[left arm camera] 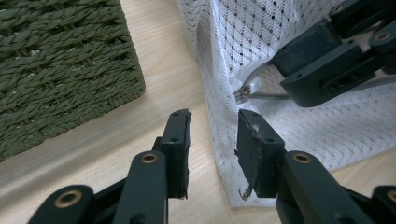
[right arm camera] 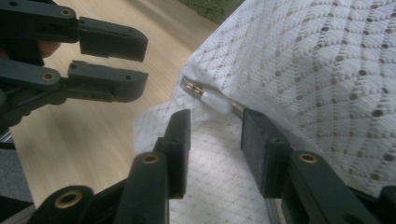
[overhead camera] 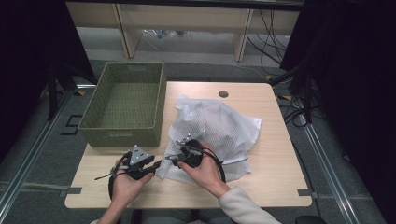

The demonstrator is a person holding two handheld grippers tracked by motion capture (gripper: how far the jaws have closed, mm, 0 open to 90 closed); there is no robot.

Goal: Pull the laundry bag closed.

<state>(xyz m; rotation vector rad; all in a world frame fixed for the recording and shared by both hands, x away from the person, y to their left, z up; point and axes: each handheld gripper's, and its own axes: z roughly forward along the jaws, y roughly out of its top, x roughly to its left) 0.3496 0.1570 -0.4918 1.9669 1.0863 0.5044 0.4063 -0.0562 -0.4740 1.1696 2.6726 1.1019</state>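
While both grippers meet at the near-left corner of the cloth, these lines tell how things lie.

Thing in hand: a white mesh laundry bag [overhead camera: 215, 133], crumpled on the light wooden table [overhead camera: 275, 172], just right of the green woven basket [overhead camera: 125, 105], which is empty as far as the high view shows.

Small target: the metal zipper pull with a white plastic tab [right arm camera: 208, 95], lying on the edge of the bag; the left gripper view shows it too [left arm camera: 250, 88].

Long axis of the pull: in the right gripper view it runs slantwise, its metal end up and left, its body going down and right toward the right-hand jaw.

Right gripper [overhead camera: 173, 158]: jaws wide apart with nothing pinched; they stand over the mesh, and the pull lies just ahead of the tips, a little toward the right-hand jaw.

Left gripper [overhead camera: 158, 163]: jaws partly apart and empty; the hem of the bag lies on the table at the inner face of the right-hand jaw, but the pads do not press it.

Nearer hand: the right one, I judge; the pull is close before its jaws, while from the left gripper it lies farther ahead and to the right.

Coming move, as I judge: the right gripper goes a little forward and closes across the pull, and the left may pinch the hem to keep it steady.
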